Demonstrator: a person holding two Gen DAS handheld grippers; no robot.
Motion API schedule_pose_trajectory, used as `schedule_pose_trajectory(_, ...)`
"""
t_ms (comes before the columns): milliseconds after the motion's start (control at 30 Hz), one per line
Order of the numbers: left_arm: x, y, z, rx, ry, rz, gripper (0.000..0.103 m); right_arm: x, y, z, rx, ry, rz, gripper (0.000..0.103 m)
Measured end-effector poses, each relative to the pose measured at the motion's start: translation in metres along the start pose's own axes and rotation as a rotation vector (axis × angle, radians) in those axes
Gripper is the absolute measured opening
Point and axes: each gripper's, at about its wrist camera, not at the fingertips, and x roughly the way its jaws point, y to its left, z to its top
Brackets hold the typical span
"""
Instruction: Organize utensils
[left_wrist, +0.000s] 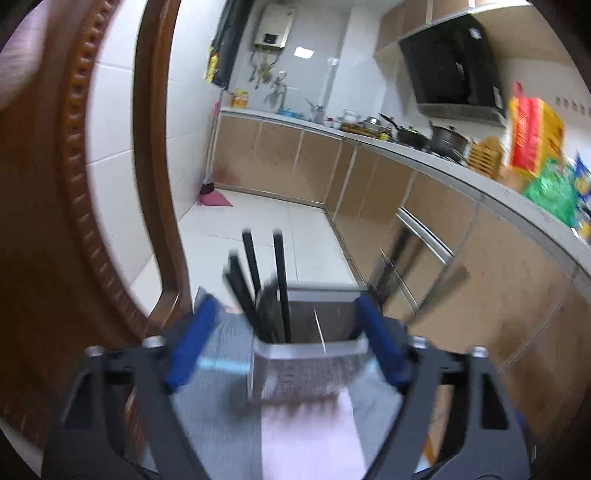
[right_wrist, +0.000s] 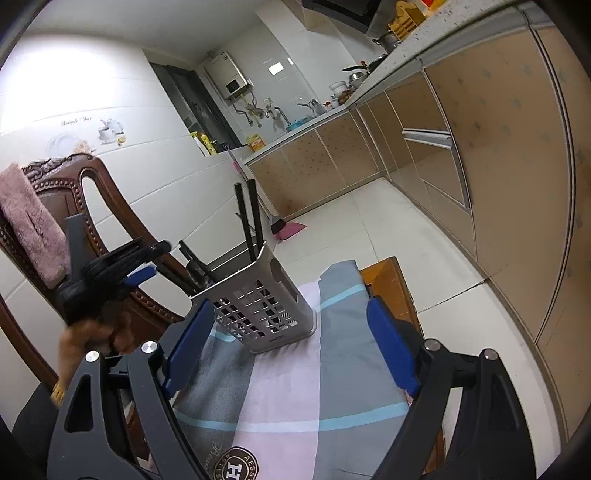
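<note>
Kitchen floor tiles all around, and a striped cloth (right_wrist: 280, 391) on a small table holds the grey utensil holder (right_wrist: 258, 310) with black chopsticks (right_wrist: 255, 225) already standing in it. Left gripper (left_wrist: 286, 332) hangs right over the holder, jaws wide, gripping nothing. Right gripper (right_wrist: 291, 347) is open and empty too. Looks like a drop-off step; next move probably means fetching another utensil.
</note>
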Motion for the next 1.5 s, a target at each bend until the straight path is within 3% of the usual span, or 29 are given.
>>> schedule_pose_trajectory(167,-0.074,-0.001,-0.061,0.05,0.006,-0.001,0.099,0.003,0.016,-0.007,-0.088,0.03,-0.023,0.083)
schedule_pose_trajectory(300,-0.121,0.001,-0.097,0.055,0.019,0.028,0.099,-0.001,0.038,-0.019,-0.211,0.025,-0.112,0.089)
schedule_pose_trajectory(400,-0.136,0.0,-0.119,0.053,0.028,0.05,0.099,-0.008,0.054,-0.031,-0.288,0.016,-0.155,0.099)
schedule_pose_trajectory(567,-0.138,0.012,-0.145,0.01,0.082,0.048,0.099,-0.017,0.073,-0.049,-0.364,0.036,-0.184,0.1)
schedule_pose_trajectory(700,-0.13,0.017,-0.15,0.007,0.107,0.069,0.099,-0.018,0.078,-0.069,-0.398,0.108,-0.214,0.1)
schedule_pose_trajectory(1000,-0.121,0.027,-0.152,-0.015,0.168,0.109,0.099,-0.021,0.08,-0.091,-0.387,0.159,-0.258,0.1)
schedule_pose_trajectory(1133,-0.117,0.026,-0.153,0.019,0.215,0.112,0.099,-0.015,0.083,-0.094,-0.394,0.171,-0.256,0.1)
schedule_pose_trajectory(1500,-0.125,0.021,-0.15,0.031,0.177,0.108,0.099,-0.015,0.082,-0.094,-0.401,0.167,-0.258,0.1)
